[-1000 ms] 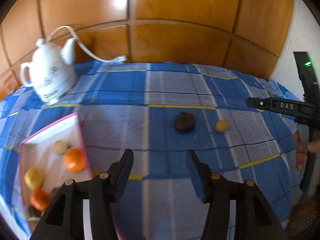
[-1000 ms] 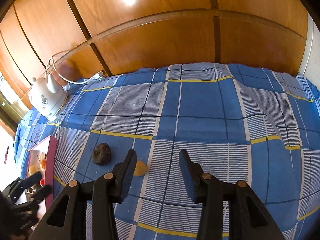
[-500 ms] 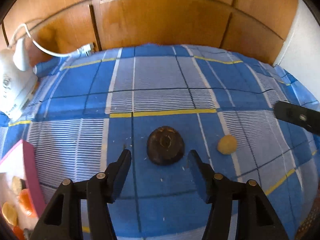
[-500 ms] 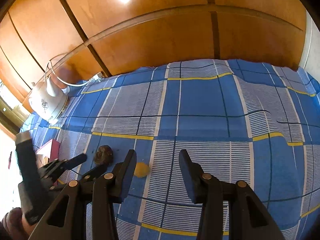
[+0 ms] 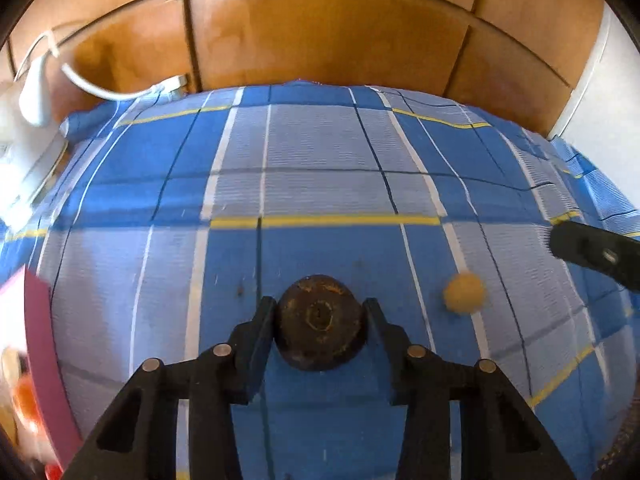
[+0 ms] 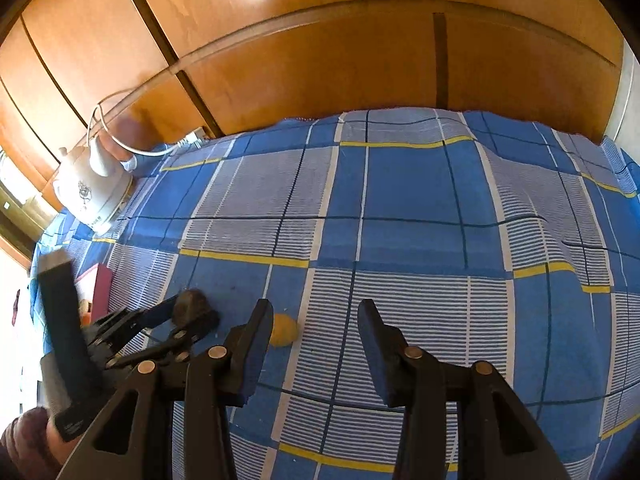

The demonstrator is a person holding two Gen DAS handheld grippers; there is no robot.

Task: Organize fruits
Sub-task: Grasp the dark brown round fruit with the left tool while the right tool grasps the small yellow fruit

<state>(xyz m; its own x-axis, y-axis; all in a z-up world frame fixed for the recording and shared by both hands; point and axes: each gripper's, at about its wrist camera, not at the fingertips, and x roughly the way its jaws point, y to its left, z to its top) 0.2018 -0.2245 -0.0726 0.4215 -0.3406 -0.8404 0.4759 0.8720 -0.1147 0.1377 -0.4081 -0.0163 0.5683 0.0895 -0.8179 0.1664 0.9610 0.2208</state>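
Left wrist view: the left gripper (image 5: 320, 322) has its fingers (image 5: 262, 330) on either side of a dark brown round fruit (image 5: 320, 328) and closing on it, the pads at its flanks, so the fruit sits between them on the blue checked cloth (image 5: 320, 160) covering the table. Just right of the dark fruit lies a small yellow fruit (image 5: 464, 293), apart from it. Far left of it, a pink-edged tray (image 5: 40, 320) holds orange fruit, probably the place for sorting. A white kettle (image 5: 16, 152) stands beyond the tray.

Right wrist view: the right gripper (image 6: 316, 344) hangs with fingers (image 6: 376, 352) spread over bare cloth and nothing between them, likely waiting. The yellow fruit (image 6: 285, 332) lies beside its left finger, right of the dark fruit (image 6: 191, 306).
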